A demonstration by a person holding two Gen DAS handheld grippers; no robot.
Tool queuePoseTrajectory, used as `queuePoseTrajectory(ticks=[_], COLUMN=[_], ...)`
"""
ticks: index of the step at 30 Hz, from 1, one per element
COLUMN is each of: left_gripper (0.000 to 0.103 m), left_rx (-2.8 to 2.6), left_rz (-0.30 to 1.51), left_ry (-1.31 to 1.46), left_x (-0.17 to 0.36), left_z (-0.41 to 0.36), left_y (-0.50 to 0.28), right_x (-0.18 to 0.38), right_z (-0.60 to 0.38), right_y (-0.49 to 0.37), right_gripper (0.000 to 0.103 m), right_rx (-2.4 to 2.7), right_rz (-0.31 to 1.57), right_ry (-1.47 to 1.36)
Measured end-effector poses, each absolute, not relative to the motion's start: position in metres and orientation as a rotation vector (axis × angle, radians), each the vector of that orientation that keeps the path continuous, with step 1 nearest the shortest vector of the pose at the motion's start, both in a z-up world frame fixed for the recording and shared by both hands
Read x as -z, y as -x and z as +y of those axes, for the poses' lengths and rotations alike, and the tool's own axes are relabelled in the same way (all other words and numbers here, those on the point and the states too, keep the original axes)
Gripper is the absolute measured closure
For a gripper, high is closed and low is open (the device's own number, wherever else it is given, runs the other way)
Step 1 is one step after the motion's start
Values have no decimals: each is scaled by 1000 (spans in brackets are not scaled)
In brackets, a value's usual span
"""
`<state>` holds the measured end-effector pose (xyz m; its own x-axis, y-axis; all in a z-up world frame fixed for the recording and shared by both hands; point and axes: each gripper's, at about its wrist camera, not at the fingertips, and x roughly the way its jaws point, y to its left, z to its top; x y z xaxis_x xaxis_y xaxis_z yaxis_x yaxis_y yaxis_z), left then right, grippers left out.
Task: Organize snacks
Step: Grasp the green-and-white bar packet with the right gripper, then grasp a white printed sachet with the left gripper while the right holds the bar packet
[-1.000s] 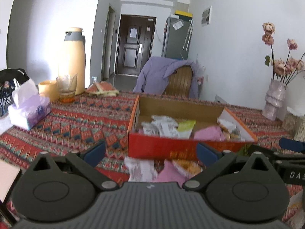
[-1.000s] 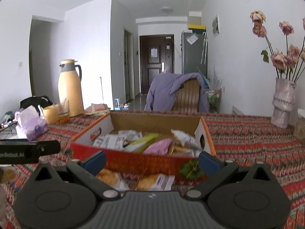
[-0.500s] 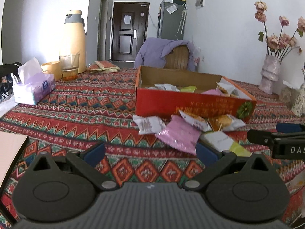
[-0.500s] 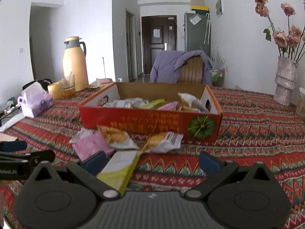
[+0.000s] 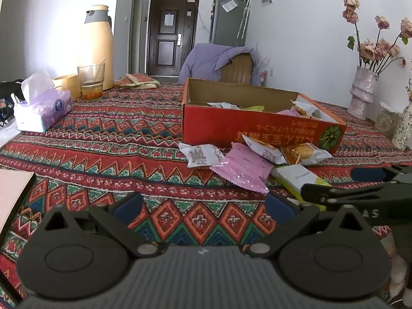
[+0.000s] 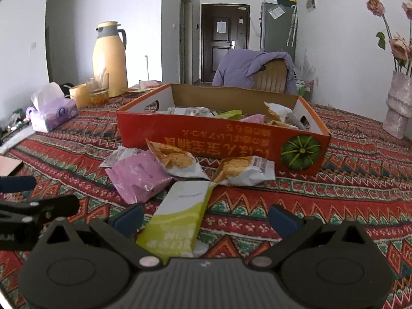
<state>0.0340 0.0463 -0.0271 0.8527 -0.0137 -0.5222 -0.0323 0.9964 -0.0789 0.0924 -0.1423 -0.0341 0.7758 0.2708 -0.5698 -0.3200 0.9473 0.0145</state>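
Now my right gripper (image 6: 204, 217), jaws wide and empty, should straddle the green-white packet (image 6: 180, 215) at 12 o'clock, pinching its narrow sides squarely.

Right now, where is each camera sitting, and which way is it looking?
Left wrist: sits on the left gripper, low over the tablecloth, facing the red box and loose snacks; its open fingers show, with the right gripper at right.
Right wrist: sits on the right gripper, facing the same box; its open fingers straddle the green-white packet.
Shared: box, pink packet, thermos, tissue box.
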Motion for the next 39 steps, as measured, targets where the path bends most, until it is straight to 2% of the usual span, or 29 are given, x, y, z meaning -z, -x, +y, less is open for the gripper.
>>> queuePoseTrajectory(ticks=[3,5,7,9,11,13,17,21,39], left_gripper=[0,0,0,0,0,0,0,0,0], left_rx=[-13,-13,-12,-11,-11,-12,-12,-13,115], left_rz=[554,558,559,559,560,563,563,569,651], left_ry=[90,92,93,94,95,96,97,97,65], left_x=[28,29,29,28,28,29,28,28,32], left_z=[48,49,49,49,50,50,50,48,-8], left_y=[-35,-35,-35,-35,-35,-35,-35,-37,-48], right_x=[36,38,40,42,43,43,41,36,14], right_z=[-134,-129,-125,-122,-119,-118,-122,-132,-197], right_y=[-100,-106,-111,-113,-114,-113,-108,-101,-68], right_gripper=[7,18,23,33,48,59,65,66,67], right_rx=[-317,-310,-311,-314,-326,-339,-324,-337,-325], right_rz=[615,632,647,655,663,663,643,619,470], right_ry=[106,108,111,114,118,113,106,86,-36])
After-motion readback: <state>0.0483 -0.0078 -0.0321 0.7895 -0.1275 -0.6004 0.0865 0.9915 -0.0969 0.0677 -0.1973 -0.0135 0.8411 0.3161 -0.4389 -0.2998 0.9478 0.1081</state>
